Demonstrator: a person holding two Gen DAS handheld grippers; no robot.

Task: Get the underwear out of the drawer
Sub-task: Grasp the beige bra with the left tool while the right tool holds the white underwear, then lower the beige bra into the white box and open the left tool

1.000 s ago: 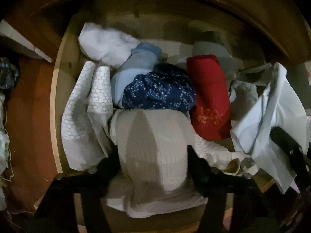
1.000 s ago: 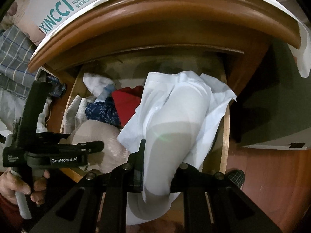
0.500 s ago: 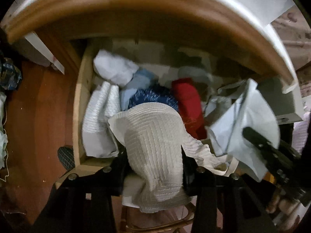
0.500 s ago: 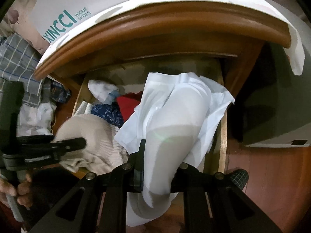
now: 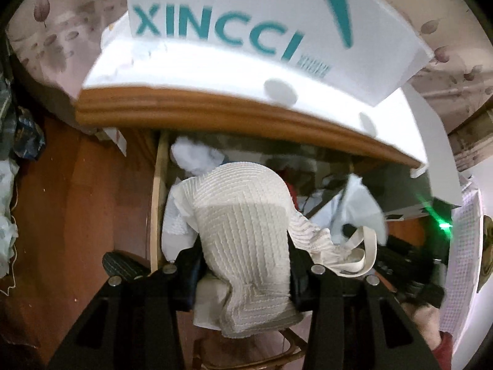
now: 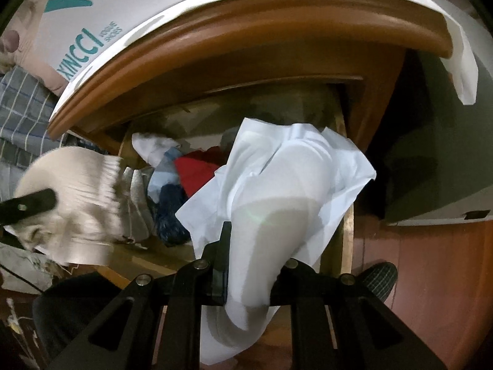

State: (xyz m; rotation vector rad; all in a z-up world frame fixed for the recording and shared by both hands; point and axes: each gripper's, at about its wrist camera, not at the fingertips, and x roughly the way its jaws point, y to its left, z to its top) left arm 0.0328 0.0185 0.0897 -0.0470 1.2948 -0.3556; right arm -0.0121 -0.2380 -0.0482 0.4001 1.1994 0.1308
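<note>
The wooden drawer [image 6: 346, 240] stands pulled out under the cabinet top. My left gripper [image 5: 245, 262] is shut on a cream ribbed underwear [image 5: 243, 209], which hangs lifted above the drawer's left half with a strap trailing to the right. The same garment [image 6: 71, 191] shows blurred at the left of the right wrist view. My right gripper [image 6: 252, 259] is shut on a pale white underwear [image 6: 283, 178], held over the drawer's right side. Inside lie a red piece [image 6: 197, 169], a navy patterned piece [image 6: 168, 212] and a white bundle [image 6: 151, 146].
The cabinet's rounded wooden top [image 6: 277, 30] overhangs the drawer and carries a white shoe box [image 5: 246, 24]. Reddish floor [image 5: 77, 200] lies to the left. A slippered foot [image 6: 379, 277] stands by the drawer's right front corner, and checked fabric [image 6: 21, 108] sits far left.
My left gripper has risen with the cream underwear, lifting it clear of the pile, so the cabinet top and shoe box now fill its view. The right gripper has hardly moved.
</note>
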